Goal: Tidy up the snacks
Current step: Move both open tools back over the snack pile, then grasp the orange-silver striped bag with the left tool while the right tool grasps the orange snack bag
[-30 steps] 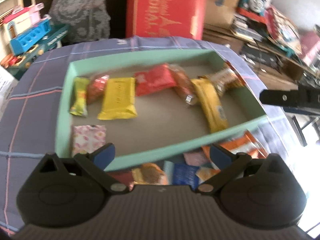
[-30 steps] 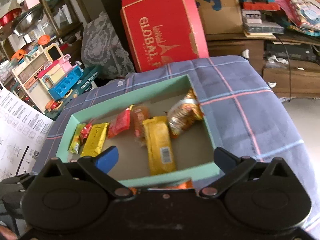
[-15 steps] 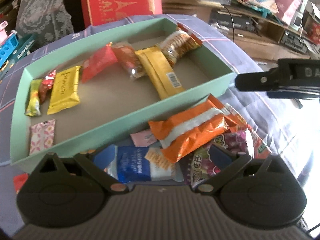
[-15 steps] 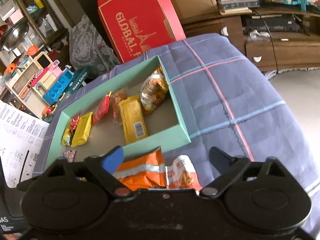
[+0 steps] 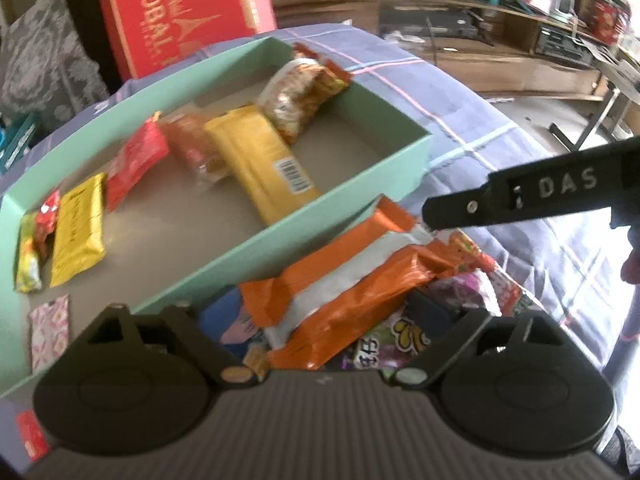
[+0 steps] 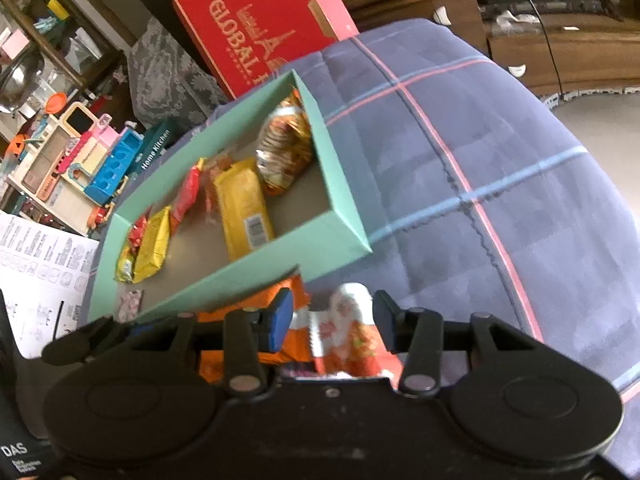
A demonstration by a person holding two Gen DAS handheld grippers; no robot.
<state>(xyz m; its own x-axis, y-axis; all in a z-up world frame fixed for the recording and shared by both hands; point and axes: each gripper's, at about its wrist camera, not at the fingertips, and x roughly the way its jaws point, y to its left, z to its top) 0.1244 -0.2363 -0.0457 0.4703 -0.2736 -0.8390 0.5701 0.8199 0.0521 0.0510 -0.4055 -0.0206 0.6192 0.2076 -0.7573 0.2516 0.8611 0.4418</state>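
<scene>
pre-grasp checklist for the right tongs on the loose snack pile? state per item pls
1. Right tongs open: ok, jaws apart.
2. Packet between them: ok, the red-and-white packet sits in the gap.
3. Only one packet in the gap: cannot tell, the orange packet lies against the left pad.
4. Left tongs out of the way: not ok, they straddle the same pile.
5. Room in the green box: ok, bare floor near its right end.
6. Pads touching the packet: cannot tell.
</scene>
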